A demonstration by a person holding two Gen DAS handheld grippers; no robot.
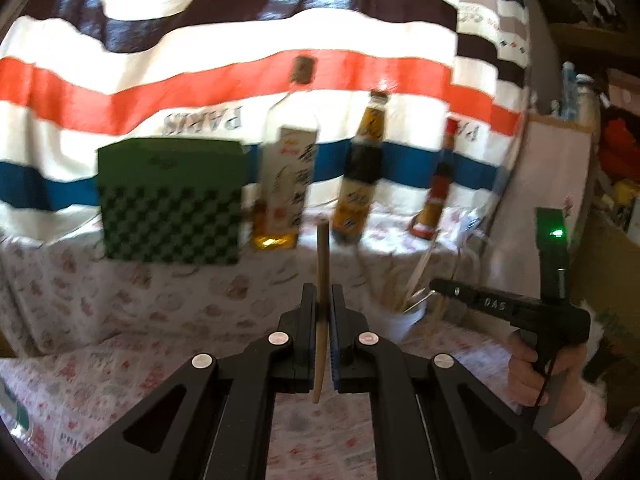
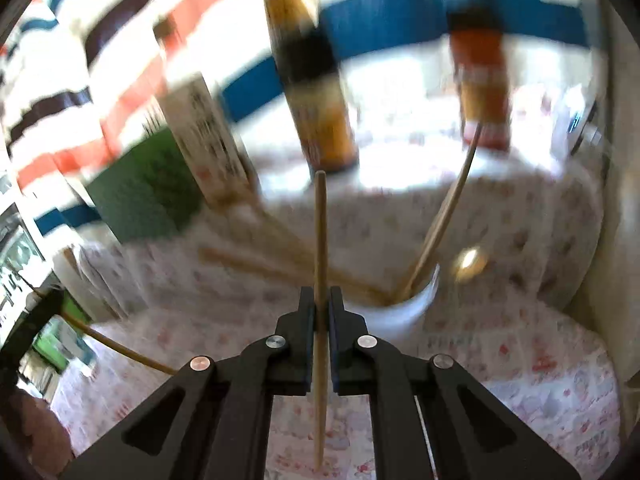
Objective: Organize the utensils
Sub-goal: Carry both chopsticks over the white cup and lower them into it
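My left gripper (image 1: pixel 322 300) is shut on a wooden chopstick (image 1: pixel 322 256) that stands upright between its pads above the table. My right gripper (image 2: pixel 322 300) is shut on another wooden chopstick (image 2: pixel 320 224), held just in front of a white cup (image 2: pixel 404 312) that holds several chopsticks (image 2: pixel 444 216). In the left wrist view the cup (image 1: pixel 404 320) stands to the right, and the right gripper's body (image 1: pixel 500 304) hovers beside it. Both views are motion-blurred.
A green checkered box (image 1: pixel 172 200), a clear bottle with a white label (image 1: pixel 286 176), a dark sauce bottle (image 1: pixel 360 172) and a red-capped bottle (image 1: pixel 436 188) stand at the back on the floral tablecloth (image 1: pixel 120 300). A striped cloth (image 1: pixel 240 40) hangs behind. A small round item (image 2: pixel 470 262) lies near the cup.
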